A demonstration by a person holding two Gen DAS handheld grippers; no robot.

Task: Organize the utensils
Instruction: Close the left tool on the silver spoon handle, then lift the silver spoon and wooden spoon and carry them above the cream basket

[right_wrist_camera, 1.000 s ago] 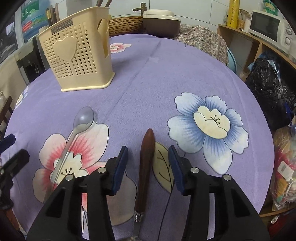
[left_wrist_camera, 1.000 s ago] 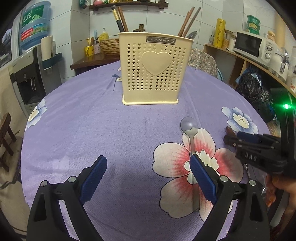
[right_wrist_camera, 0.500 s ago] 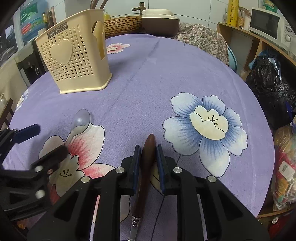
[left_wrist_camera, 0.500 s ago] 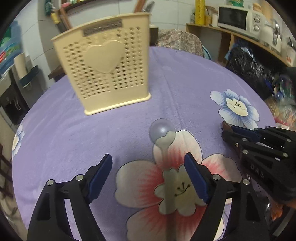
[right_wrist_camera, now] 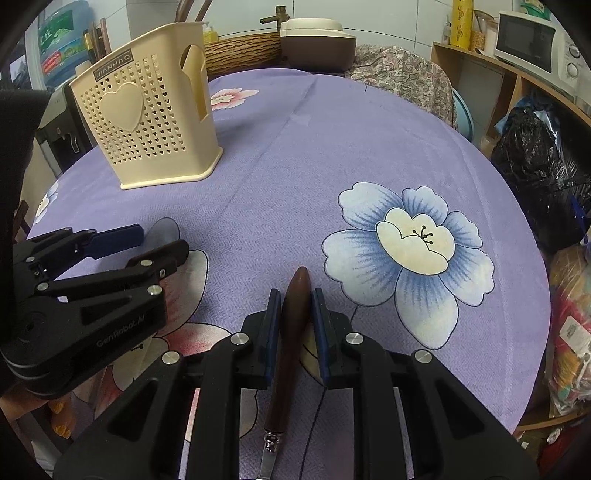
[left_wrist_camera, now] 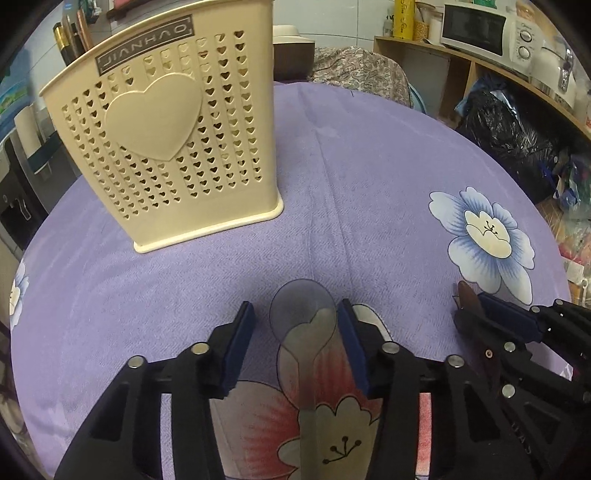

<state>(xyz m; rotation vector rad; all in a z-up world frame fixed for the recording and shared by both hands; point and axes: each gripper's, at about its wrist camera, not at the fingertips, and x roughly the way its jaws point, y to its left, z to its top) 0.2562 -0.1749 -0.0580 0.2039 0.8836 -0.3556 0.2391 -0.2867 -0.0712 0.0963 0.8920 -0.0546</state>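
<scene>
The cream perforated plastic utensil holder [right_wrist_camera: 147, 122] hides its contents; only the right wrist view shows the right gripper [right_wrist_camera: 294, 325] clamping the brown wooden handle [right_wrist_camera: 291, 332], while the left gripper [left_wrist_camera: 295, 343] is closing around the translucent grey spoon [left_wrist_camera: 304, 332].

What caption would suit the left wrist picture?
Left hand-held gripper closing around a spoon on the flowered purple cloth, the cream holder standing beyond.

You have white tiled walls [right_wrist_camera: 388, 14] behind, a wooden shelf unit [left_wrist_camera: 461, 66] carrying a microwave [left_wrist_camera: 476, 26] to your right, and a water dispenser [right_wrist_camera: 59, 122] at left
</scene>
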